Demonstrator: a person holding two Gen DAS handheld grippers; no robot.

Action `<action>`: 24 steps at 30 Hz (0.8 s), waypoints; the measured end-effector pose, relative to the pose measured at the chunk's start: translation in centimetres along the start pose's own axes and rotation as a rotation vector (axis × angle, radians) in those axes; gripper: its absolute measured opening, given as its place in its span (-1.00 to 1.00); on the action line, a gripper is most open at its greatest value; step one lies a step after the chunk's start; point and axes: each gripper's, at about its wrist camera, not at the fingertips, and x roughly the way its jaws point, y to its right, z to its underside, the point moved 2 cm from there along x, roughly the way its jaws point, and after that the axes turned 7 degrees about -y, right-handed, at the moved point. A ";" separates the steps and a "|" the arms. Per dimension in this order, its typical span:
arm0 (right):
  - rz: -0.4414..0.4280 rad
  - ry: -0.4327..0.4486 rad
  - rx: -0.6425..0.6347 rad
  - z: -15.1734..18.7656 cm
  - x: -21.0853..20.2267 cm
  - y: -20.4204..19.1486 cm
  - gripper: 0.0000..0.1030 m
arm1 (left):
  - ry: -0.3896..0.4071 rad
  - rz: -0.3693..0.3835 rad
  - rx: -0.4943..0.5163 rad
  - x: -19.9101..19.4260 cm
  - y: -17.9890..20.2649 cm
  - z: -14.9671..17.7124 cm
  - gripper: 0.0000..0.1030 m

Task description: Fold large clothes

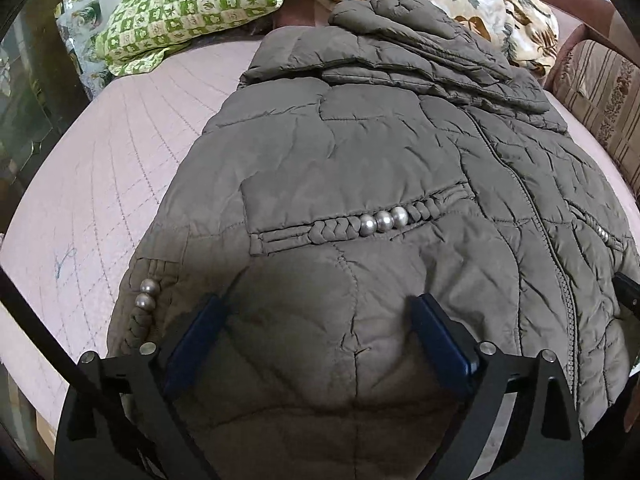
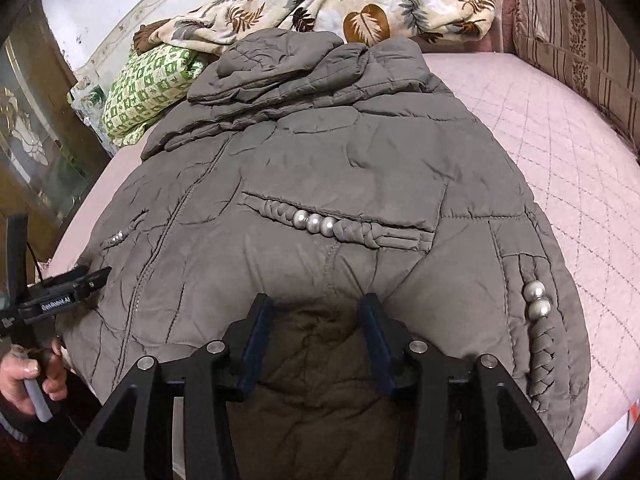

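A large grey-brown quilted puffer jacket (image 1: pixel 380 152) lies front up on the pink bed, zipper closed, sleeves folded across the chest near the collar. It also shows in the right wrist view (image 2: pixel 340 152). Its pockets carry braided trim with silver beads (image 1: pixel 383 220). My left gripper (image 1: pixel 320 312) is open, its blue pads resting on the jacket's lower left hem. My right gripper (image 2: pixel 316 308) is open over the lower right hem, with jacket fabric lying between its jaws. The left gripper (image 2: pixel 80 280) shows at the left edge of the right wrist view.
The pink quilted bedspread (image 1: pixel 100 184) extends left of the jacket and right (image 2: pixel 560 168). A green patterned pillow (image 1: pixel 188 12) and a leaf-print blanket (image 2: pixel 352 4) lie at the head. A striped cushion (image 2: pixel 580 40) stands at the far right. A glass cabinet (image 2: pixel 36 152) stands left.
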 end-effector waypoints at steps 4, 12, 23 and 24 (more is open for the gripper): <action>-0.011 -0.003 0.009 0.0 0.0 0.0 0.01 | 0.014 -0.001 -0.015 0.2 0.0 0.1 0.98; -0.037 -0.001 -0.020 0.5 -0.3 0.0 0.09 | 0.058 -0.001 -0.023 0.5 0.1 0.3 1.00; -0.036 -0.004 -0.056 0.4 0.2 -1.0 0.47 | 0.047 0.002 -0.006 0.5 0.0 0.3 1.00; -0.020 -0.003 -0.076 0.4 0.3 -1.4 0.52 | 0.051 0.004 -0.006 0.5 0.0 0.3 1.00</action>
